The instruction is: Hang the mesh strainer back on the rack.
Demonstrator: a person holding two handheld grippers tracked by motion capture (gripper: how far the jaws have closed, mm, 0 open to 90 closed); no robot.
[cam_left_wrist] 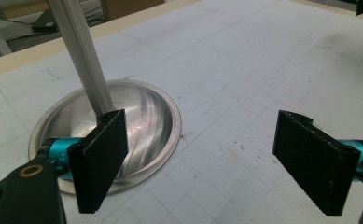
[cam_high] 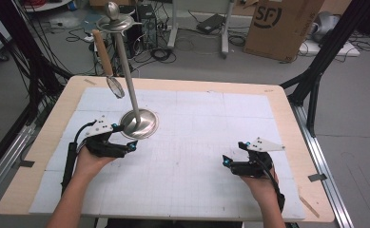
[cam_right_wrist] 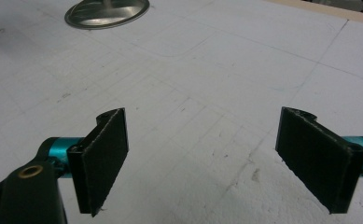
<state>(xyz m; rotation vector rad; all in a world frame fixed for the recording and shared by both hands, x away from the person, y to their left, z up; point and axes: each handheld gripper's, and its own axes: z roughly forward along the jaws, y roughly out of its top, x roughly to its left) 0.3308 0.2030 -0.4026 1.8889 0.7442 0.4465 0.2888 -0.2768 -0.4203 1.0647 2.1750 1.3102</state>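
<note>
I see a metal stand [cam_high: 134, 95] upright on the white mat [cam_high: 197, 156] that covers the counter [cam_high: 44, 137], left of centre, its round base [cam_high: 139, 124] flat on the mat and a thin pole rising to a small dish and knob at the top. A wooden-handled strainer [cam_high: 107, 64] hangs from that top piece, its mesh ring beside the pole. Nothing lies between my two tools on the mat; the floor beyond holds cables and a cardboard box [cam_high: 282, 26]. My left gripper [cam_high: 125, 137] sits just beside the base on its near-left side, held low with the forearm coming in from the bottom edge. In the left gripper view its fingers [cam_left_wrist: 100, 163] stand wide apart and hold nothing, one finger overlapping the base rim. My right gripper [cam_high: 232, 154] rests well apart at the right, pointing toward the left; its fingers [cam_right_wrist: 102, 161] are spread wide, empty, over bare mat.
</note>
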